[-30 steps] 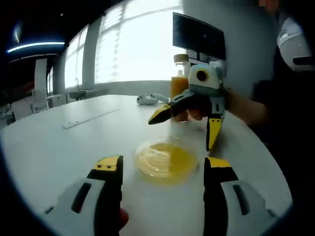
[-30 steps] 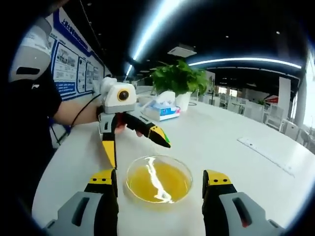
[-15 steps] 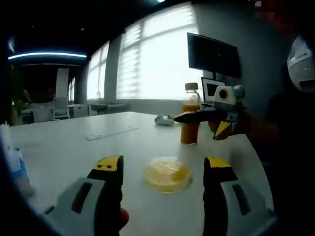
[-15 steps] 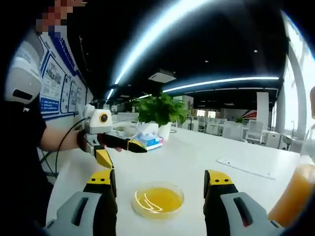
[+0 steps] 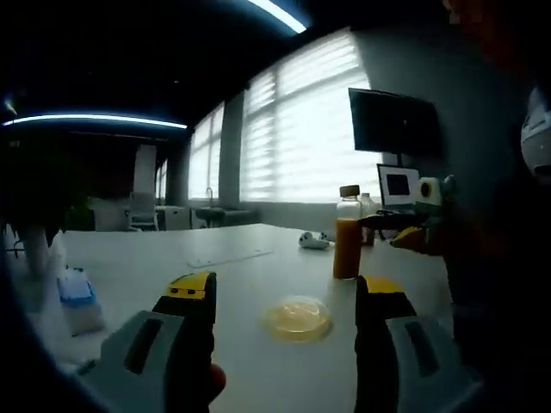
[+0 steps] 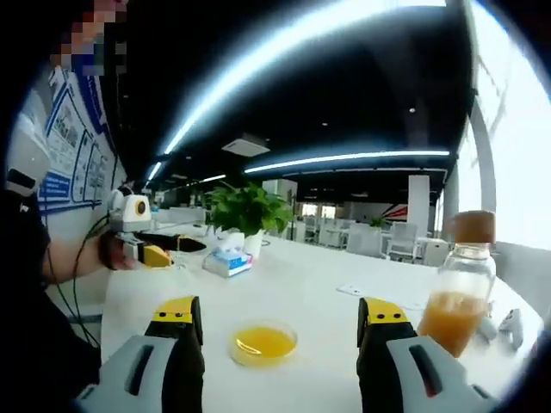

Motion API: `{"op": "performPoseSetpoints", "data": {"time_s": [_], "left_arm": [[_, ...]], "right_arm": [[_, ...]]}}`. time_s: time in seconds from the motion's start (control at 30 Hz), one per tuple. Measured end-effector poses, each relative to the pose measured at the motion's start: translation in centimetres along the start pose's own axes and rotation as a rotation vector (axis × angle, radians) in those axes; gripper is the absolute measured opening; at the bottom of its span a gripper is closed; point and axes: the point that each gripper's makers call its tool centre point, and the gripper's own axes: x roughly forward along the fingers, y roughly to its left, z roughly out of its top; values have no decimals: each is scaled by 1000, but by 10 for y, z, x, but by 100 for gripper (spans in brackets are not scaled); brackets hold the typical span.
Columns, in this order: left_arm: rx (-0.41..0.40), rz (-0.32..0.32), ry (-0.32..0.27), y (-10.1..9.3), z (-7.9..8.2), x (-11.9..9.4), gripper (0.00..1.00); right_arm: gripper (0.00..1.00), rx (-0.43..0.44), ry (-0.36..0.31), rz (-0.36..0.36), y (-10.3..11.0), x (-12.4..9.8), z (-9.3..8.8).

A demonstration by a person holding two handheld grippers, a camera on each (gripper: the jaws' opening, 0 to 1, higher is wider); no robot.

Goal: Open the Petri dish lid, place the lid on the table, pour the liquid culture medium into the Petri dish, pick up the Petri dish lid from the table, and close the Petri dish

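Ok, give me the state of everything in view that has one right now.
Petri dish: on the table, holds yellow liquid; lid on or off unclear.
Bottle: upright, stopper on, partly filled with orange liquid.
Left gripper: jaws open, empty.
Right gripper: jaws open, empty.

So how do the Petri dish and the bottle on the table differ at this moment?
The Petri dish is low, wide and flat; the bottle stands tall and narrow. The Petri dish lies between the right gripper's open jaws in the right gripper view; the bottle stands off to one side. The bottle carries a brown cap. Both are clear, hold orange-yellow liquid and rest on the white table.
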Motion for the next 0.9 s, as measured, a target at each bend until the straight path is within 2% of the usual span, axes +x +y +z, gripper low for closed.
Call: {"op": "performPoseSetpoints", "data": {"time_s": [0.1, 0.3, 0.4, 0.53, 0.63, 0.67, 0.73, 0.83, 0.9], "left_arm": [[-8, 31, -27, -1, 8, -15, 56], [11, 77, -22, -3, 14, -35, 57], [-25, 113, -49, 4, 21, -46, 57], [-22, 168, -65, 13, 27, -60, 57], [-10, 209, -76, 19, 29, -69, 56], [7, 219, -69, 20, 28, -70, 56], [26, 220, -56, 17, 26, -70, 56], [29, 196, -59, 7, 26, -69, 56], [58, 197, -48, 4, 26, -68, 56]], "right_arm": [[68, -1, 8, -48, -7, -20, 4], [68, 21, 41, -112, -15, -44, -2], [68, 28, 50, -136, -16, -56, -5], [67, 34, 57, -163, -22, -60, 0], [66, 46, 47, -156, -17, -60, 2], [66, 26, 60, -151, -15, -60, 0], [66, -1, 66, -141, -14, -64, 0], [66, 25, 72, -148, -20, -71, 1], [65, 6, 78, -161, -22, -75, 3]]}}
